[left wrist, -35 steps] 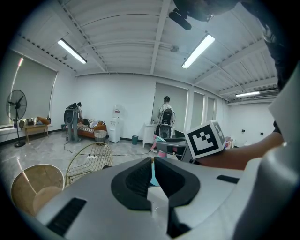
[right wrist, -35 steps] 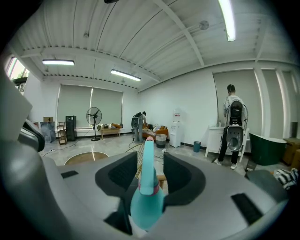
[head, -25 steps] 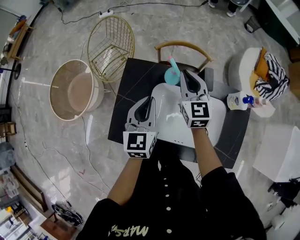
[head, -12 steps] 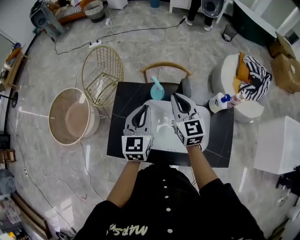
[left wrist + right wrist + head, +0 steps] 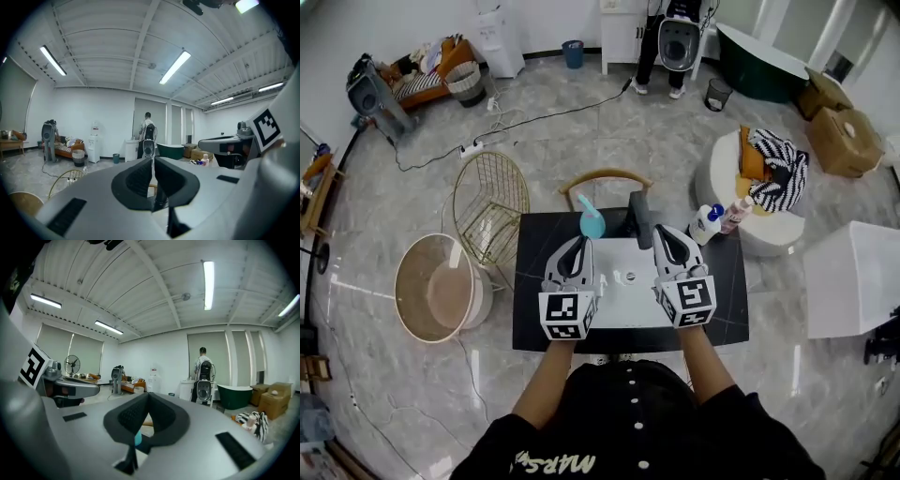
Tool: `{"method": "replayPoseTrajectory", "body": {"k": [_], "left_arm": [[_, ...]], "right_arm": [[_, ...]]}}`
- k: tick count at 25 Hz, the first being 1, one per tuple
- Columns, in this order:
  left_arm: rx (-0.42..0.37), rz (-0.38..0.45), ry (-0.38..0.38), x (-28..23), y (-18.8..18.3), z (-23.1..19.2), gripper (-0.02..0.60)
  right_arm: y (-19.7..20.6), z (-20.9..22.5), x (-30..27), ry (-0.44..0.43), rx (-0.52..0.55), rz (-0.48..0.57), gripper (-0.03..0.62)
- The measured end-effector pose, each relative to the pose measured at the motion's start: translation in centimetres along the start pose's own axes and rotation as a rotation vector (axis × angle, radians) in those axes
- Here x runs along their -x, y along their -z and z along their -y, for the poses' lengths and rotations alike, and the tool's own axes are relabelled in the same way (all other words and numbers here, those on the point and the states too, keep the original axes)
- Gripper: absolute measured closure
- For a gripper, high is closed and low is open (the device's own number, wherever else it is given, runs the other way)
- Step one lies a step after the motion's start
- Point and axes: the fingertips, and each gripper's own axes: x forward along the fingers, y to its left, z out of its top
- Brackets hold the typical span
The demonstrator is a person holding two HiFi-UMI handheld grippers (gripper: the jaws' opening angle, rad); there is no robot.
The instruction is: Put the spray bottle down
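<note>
You're drawing both hands back toward yourself and up off the tabletop point(image 5: 722, 300), and the right gripper point(image 5: 662, 234), which was right beside the spray bottle point(image 5: 591, 223) a moment ago, is now well clear of it with its jaws closed on nothing. The left gripper point(image 5: 578, 246) is likewise closed and empty, level with its partner over the near half of the tabletop. The bottle stands upright on its own at the far edge, just in front of the chair point(image 5: 605, 176), so I'd call the put-down finished.
</note>
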Motion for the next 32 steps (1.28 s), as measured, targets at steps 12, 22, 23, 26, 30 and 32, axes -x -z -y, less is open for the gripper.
{"method": "replayPoseTrajectory", "body": {"k": [12,22,23,26,30,32], "left_arm": [[-0.021,0.055,0.043,0.1,-1.9,1.8,0.554],[-0.035,0.070,0.045,0.9,-2.8,2.0,0.554],[-0.036,0.071,0.044,0.9,-2.8,2.0,0.554],[-0.037,0.070,0.038,1.1,-2.8,1.8,0.554],[-0.038,0.067,0.031,1.1,-2.6,1.5,0.554],[-0.038,0.068,0.027,1.1,-2.5,1.4,0.554]], "right_arm": [[-0.1,4.5,5.3,0.159,-0.021,0.016,0.599],[-1.0,2.9,4.8,0.123,-0.023,0.048,0.599],[-1.2,2.7,4.7,0.118,-0.019,0.049,0.599],[-1.3,2.1,4.4,0.103,-0.007,0.050,0.599],[-1.4,1.6,3.9,0.095,-0.011,0.055,0.599],[-1.5,1.6,3.8,0.091,-0.010,0.057,0.599]]}}
